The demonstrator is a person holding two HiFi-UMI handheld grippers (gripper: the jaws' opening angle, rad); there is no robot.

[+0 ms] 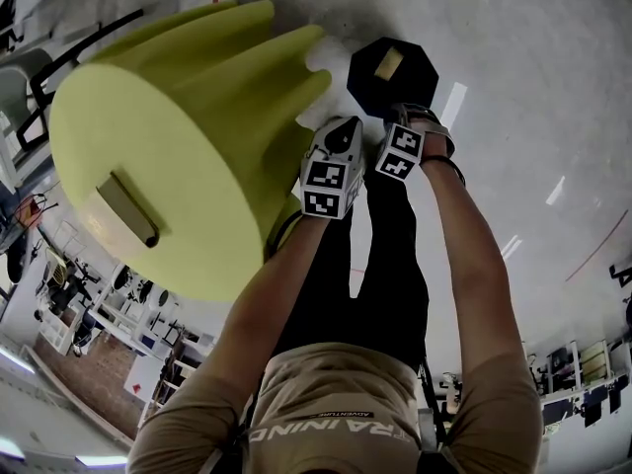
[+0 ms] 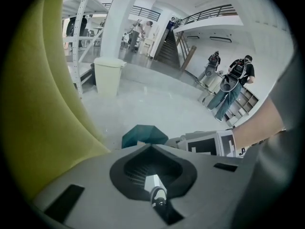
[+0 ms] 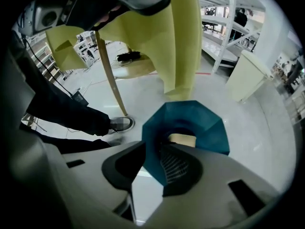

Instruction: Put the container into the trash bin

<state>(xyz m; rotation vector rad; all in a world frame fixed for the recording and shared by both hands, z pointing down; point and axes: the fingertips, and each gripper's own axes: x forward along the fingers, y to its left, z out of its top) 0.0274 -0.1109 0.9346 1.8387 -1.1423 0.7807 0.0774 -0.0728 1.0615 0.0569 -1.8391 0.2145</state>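
Two hand-held grippers hang over a dark teal trash bin (image 3: pixel 190 112) on a pale floor, just beside a yellow table (image 1: pixel 148 136). The right gripper (image 3: pixel 151 151) points steeply down with its jaws apart and nothing pressed between the pads; only the bin's near wall shows in the gap. The tan container (image 3: pixel 182 139) lies inside the bin, free of both tools, so the drop looks done. The left gripper (image 2: pixel 151 149) has its jaws together and empty, and sits close against the right one.

The main risk now is likely the bin itself. The right gripper's far jaw appears to reach over the near rim, so lifting it away at a slant could hook the rim and tip the bin, spilling the container. The two grippers also sit close enough to knock each other, and the table leg stands near the left one.
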